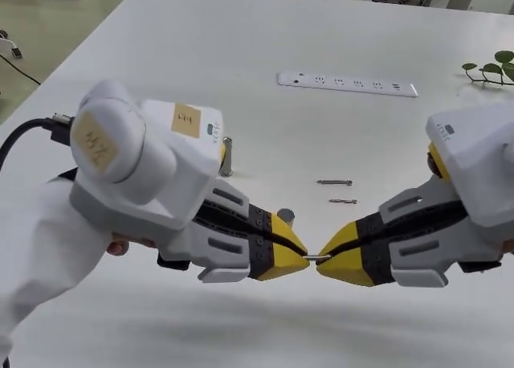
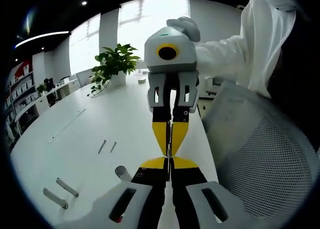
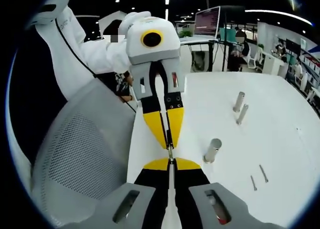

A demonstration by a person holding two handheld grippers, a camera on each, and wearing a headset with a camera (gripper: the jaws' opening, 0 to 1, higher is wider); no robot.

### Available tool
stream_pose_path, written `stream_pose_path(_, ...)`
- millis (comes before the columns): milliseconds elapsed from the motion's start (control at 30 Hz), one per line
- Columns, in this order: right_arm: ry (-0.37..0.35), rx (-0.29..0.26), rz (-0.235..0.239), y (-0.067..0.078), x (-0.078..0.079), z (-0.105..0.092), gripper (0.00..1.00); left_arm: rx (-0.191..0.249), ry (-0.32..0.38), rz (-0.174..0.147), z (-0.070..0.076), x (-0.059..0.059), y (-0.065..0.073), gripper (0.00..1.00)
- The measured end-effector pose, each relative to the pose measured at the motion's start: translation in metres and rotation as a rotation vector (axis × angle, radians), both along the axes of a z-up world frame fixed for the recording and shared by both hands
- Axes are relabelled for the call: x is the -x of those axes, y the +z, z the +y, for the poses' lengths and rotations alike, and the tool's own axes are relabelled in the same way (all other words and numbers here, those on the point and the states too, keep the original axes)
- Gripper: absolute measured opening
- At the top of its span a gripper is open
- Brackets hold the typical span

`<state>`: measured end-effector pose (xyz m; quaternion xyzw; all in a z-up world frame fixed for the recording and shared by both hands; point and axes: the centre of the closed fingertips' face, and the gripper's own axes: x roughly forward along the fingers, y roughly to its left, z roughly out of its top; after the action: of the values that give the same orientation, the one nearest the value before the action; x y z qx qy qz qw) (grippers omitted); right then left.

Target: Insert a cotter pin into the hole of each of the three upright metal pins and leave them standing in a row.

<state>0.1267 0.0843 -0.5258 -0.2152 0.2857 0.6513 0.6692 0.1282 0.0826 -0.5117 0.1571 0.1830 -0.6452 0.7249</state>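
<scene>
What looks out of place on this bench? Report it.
Nothing spilled or damaged. One upright grey metal pin stands apart from the other two, so no row yet. The left gripper and right gripper both pinch one thin metal cotter pin.

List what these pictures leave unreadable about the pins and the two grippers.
1. Thin metal sliver between the left gripper and right gripper tips: too small in every view to identify, or to tell which grips it.
2. Cross-holes of the grey cylindrical metal pins: too small, all views.
3. Head view: the left gripper hides most of one pin.
4. Right gripper view: fisheye distortion obscures whether the two far pins stand.
</scene>
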Motion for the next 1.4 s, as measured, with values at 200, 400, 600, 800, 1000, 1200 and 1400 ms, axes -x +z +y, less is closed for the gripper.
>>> stream_pose_path(200,-0.009,-0.008,0.024,-0.001,0.001,0.0,0.0,-0.006,0.03,0.076,0.0,0.001,-0.002,0.0)
stream_pose_path(400,-0.042,-0.028,0.032,-0.002,-0.003,0.0,0.0,-0.006,0.026,0.041,0.0,-0.004,-0.003,0.0)
stream_pose_path(600,-0.094,-0.047,0.027,-0.002,-0.015,-0.007,0.0,-0.01,0.069,0.02,0.006,-0.02,-0.004,0.02)
stream_pose_path(800,-0.142,-0.047,0.009,-0.005,-0.029,-0.017,0.0,-0.012,0.125,0.0,0.016,-0.038,-0.005,0.09)
stream_pose_path(1000,-0.186,-0.046,0.002,-0.01,-0.043,-0.025,0.0,-0.034,0.192,-0.02,0.023,-0.057,-0.01,0.12)
stream_pose_path(1200,-0.216,-0.047,0.002,-0.016,-0.054,-0.03,0.0,-0.046,0.215,-0.021,0.024,-0.07,-0.015,0.14)
stream_pose_path(1400,-0.231,-0.044,0.014,-0.021,-0.061,-0.034,0.0,-0.06,0.198,-0.01,0.022,-0.073,-0.022,0.15)
